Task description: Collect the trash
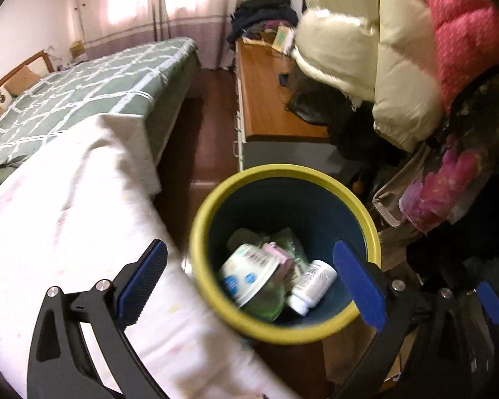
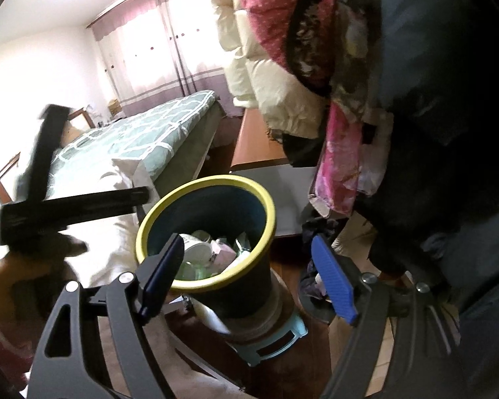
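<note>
A dark blue trash bin with a yellow-green rim [image 1: 196, 259] stands beside the bed; it also shows in the right wrist view [image 2: 269, 206]. Inside lie a white paper cup [image 1: 246, 276], a white pill bottle [image 1: 311, 286], a pink box [image 1: 277, 254] and green wrappers. My left gripper [image 1: 251, 286] is open and empty, hovering just above the bin's mouth. My right gripper [image 2: 249, 276] is open and empty, a little above and in front of the bin. The left tool's black body [image 2: 66, 212] shows at the left of the right wrist view.
A white sheet [image 1: 66, 226] covers the near bed corner at left, with a green checked bedspread [image 1: 83, 89] beyond. A wooden dresser [image 1: 266, 99] stands behind the bin. Cream and pink hanging jackets [image 1: 382, 50] crowd the right. The bin rests on a light blue stool [image 2: 276, 339].
</note>
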A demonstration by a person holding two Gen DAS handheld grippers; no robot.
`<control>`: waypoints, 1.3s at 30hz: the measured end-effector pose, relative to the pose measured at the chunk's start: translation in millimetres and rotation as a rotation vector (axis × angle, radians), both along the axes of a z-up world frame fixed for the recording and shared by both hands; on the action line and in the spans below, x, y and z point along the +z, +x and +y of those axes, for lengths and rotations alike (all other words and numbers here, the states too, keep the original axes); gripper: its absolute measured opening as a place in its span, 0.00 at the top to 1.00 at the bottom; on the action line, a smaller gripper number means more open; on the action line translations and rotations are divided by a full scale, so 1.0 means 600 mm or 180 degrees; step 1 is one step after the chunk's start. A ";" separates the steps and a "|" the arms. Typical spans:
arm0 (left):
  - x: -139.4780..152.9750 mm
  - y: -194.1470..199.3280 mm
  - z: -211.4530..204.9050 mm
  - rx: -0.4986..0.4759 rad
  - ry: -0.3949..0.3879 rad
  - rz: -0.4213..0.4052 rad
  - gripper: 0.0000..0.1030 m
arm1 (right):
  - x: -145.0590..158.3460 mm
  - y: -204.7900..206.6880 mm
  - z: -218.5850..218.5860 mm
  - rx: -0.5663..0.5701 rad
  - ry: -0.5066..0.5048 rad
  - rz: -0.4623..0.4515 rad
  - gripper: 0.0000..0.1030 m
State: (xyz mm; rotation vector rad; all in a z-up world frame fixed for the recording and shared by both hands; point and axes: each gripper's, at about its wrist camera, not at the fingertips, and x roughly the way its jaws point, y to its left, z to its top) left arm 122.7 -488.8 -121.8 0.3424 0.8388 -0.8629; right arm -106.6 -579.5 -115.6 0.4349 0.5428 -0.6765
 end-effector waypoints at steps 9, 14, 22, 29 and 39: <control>0.086 -0.050 0.271 0.0563 -0.0318 -0.0480 0.05 | 0.015 0.033 0.048 0.0337 -0.0078 0.0014 0.26; 0.117 -0.070 0.433 0.1085 -0.0386 -0.0648 0.05 | 0.035 0.062 0.101 0.0668 -0.0200 0.0008 0.23; 0.134 -0.127 0.638 0.1961 -0.0248 -0.0846 0.05 | 0.075 0.088 0.182 0.1150 -0.0388 -0.0083 0.16; 0.158 -0.192 0.756 0.2288 -0.0450 -0.0992 0.05 | 0.095 0.066 0.227 0.1343 -0.0482 -0.0113 0.13; 0.147 -0.250 0.793 0.2416 -0.0635 -0.0881 0.05 | 0.118 0.019 0.267 0.1418 -0.0611 -0.0224 0.10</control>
